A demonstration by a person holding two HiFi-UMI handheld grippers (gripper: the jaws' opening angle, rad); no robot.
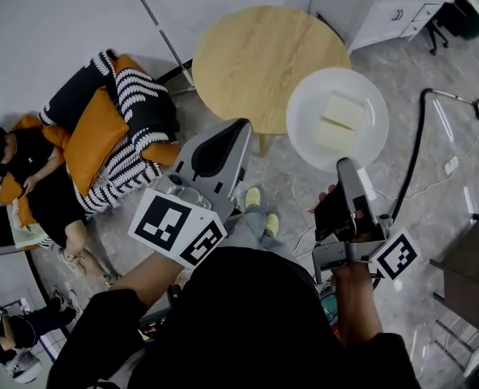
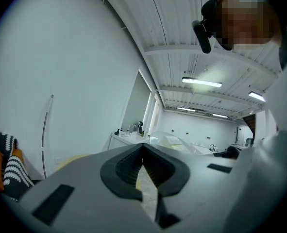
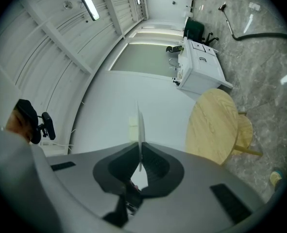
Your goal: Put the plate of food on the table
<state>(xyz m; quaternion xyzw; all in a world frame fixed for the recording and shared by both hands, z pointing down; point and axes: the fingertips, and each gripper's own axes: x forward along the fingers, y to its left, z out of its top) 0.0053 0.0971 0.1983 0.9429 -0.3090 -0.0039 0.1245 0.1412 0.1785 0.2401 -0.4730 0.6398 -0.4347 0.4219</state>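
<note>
A grey marble floor [image 1: 442, 136] runs under one round, pale wooden bench [image 1: 255, 55], with a white cabinet [image 1: 385, 2] behind it. The one white plate [image 1: 304, 128] is in the air just beside the bench's near rim and rests on nothing. It carries two pale slabs of food [image 1: 344, 110], lying side by side.

There are two tools. The right tool [image 1: 346, 168] pinches the plate's near rim. In the right gripper view the plate [image 3: 140, 125] shows edge-on, running straight up from between the clamped jaws, and the bench [image 3: 213, 125] stands apart to one side. The left tool [image 1: 237, 130] is held out in front of the body. In the left gripper view its jaws are pressed together at the tips with nothing between them.

I judge this to be the carrying step, with the setting-down not yet begun. The next move calls for bringing the plate over the bench top, keeping it level so the slabs do not slide. It can then be lowered until it sits flat, before the right tool lets go.
</note>
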